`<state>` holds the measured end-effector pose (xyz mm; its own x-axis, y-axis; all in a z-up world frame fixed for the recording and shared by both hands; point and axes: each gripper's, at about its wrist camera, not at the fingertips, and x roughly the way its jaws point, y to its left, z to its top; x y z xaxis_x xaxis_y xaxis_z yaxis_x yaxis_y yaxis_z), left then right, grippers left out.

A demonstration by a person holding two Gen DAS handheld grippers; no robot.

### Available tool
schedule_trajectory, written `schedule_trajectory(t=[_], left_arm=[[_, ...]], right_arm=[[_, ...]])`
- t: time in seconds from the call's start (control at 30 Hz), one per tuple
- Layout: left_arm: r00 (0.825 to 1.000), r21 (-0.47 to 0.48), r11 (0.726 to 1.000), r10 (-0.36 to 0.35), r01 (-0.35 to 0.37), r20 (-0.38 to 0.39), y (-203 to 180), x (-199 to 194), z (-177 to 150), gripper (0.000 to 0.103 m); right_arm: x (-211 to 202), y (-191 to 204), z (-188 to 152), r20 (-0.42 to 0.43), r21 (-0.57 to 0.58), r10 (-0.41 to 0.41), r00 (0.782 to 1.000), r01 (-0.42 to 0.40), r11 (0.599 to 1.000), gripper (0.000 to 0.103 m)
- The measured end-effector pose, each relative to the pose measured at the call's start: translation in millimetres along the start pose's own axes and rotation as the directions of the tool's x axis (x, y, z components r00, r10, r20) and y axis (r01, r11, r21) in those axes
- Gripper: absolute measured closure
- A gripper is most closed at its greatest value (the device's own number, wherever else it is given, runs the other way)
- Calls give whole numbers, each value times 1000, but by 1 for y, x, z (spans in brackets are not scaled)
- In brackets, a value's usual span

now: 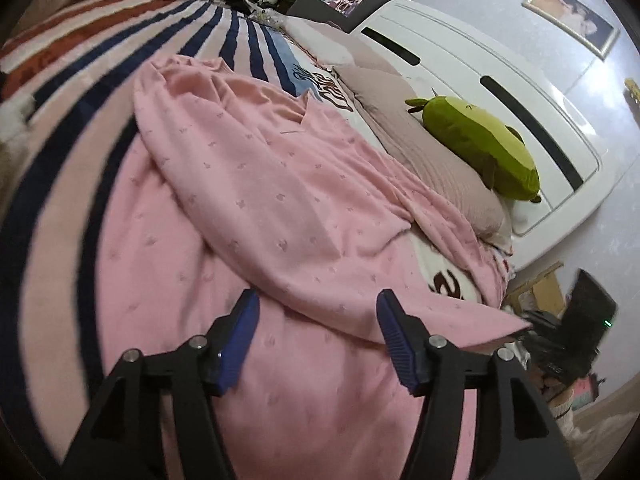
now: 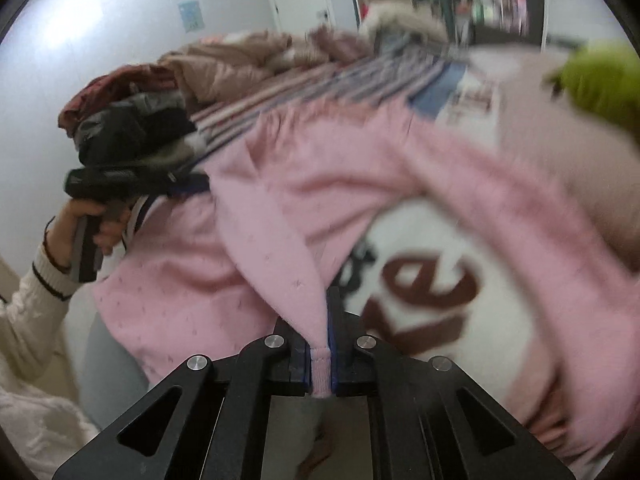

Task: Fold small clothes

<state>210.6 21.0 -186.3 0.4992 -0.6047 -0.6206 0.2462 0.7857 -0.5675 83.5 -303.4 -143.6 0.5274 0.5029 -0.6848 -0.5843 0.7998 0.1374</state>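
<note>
the pink garment [image 1: 260, 208] lies spread on the bed, over a striped blanket [image 1: 100, 92], and it has small pale marks all over the cloth. one part of it is folded back on itself and makes a thick diagonal ridge in the left wrist view, and its far side reaches onto a beige pillow [image 1: 420, 148]. in the right wrist view a hemmed cuff or corner of the garment [image 2: 280, 208] is pinched between the blue pads [image 2: 306, 368] of the right gripper [image 2: 321, 372], whose jaws are closed tight on the cloth, and the cloth goes up from there in a stretched fold. the left gripper [image 1: 316, 340] is above the near part of the garment with its jaws wide apart and nothing between them; its blue pads [image 1: 240, 344] are close over the cloth, but i cannot tell if they touch it. the right wrist view also shows the left gripper from the side, held by a hand [image 2: 86, 228] in a cream sleeve. under the garment is a white cover with big brown letters [image 2: 432, 292]. a green plush toy [image 1: 480, 148] lies on the pillow, against the white headboard [image 1: 460, 68]. at the far end of the bed there is a pile of clothes [image 2: 132, 120]. a framed picture [image 1: 572, 20] hangs on the wall.
</note>
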Motion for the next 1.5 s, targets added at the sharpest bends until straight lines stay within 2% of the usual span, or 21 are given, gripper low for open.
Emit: schedule_trajectory(t=[0.2, 0.23, 0.27, 0.33, 0.47, 0.6, 0.67, 0.77, 0.9, 1.03, 1.13, 1.2, 1.27, 1.33, 1.4, 1.47, 1.5], left_arm=[[1000, -65, 997, -26, 27, 5, 4, 18, 22, 47], [999, -70, 997, -35, 35, 6, 4, 20, 25, 52], [999, -69, 997, -39, 39, 9, 3, 21, 28, 74], [1000, -71, 997, -25, 26, 13, 4, 21, 33, 100], [993, -35, 996, -75, 78, 94, -4, 4, 45, 102], [988, 25, 997, -79, 76, 136, -17, -22, 53, 102], [990, 35, 998, -64, 60, 127, -17, -31, 50, 102], [997, 35, 999, -8, 6, 78, -5, -39, 37, 102], [998, 7, 998, 57, -57, 13, 16, -38, 16, 102], [993, -7, 993, 118, -118, -18, 31, -37, 1, 101], [991, -7, 991, 133, -133, -23, 33, -37, -4, 100], [990, 0, 990, 140, -140, -17, 31, -39, -5, 93], [989, 23, 988, 150, -150, 0, 24, -44, -7, 69], [989, 45, 988, 144, -145, 26, 14, -50, -10, 56], [988, 71, 986, 146, -150, 57, 4, -58, -9, 50], [983, 100, 982, 150, -160, 102, -11, -68, -8, 43], [981, 111, 980, 150, -163, 122, -18, -72, -7, 41]], right_arm=[[-33, 28, 36, 146, -179, -126, 981, 151, 972, 102], [-35, 32, 42, 157, -200, -138, 978, 169, 965, 102], [-37, 32, 46, 163, -210, -144, 976, 177, 961, 102], [-35, 33, 56, 170, -228, -162, 972, 199, 953, 102], [-40, 31, 69, 201, -267, -235, 951, 284, 921, 102], [-55, 24, 78, 235, -261, -268, 934, 326, 909, 102], [-59, 27, 76, 234, -270, -249, 940, 309, 912, 102], [-54, 40, 63, 183, -310, -192, 964, 242, 919, 102], [-35, 62, 34, 45, -349, -93, 995, 103, 931, 102], [-10, 80, 4, -98, -336, 11, 995, -44, 941, 102], [-3, 88, -6, -143, -318, 66, 988, -109, 942, 102], [-4, 93, -11, -158, -293, 116, 981, -159, 943, 102], [-2, 97, -15, -188, -283, 136, 973, -186, 941, 102], [2, 99, -19, -206, -279, 129, 970, -184, 942, 101], [2, 97, -23, -214, -246, 147, 966, -199, 949, 99], [-1, 90, -22, -200, -188, 187, 962, -225, 956, 82], [-7, 83, -21, -171, -150, 213, 962, -239, 959, 65]])
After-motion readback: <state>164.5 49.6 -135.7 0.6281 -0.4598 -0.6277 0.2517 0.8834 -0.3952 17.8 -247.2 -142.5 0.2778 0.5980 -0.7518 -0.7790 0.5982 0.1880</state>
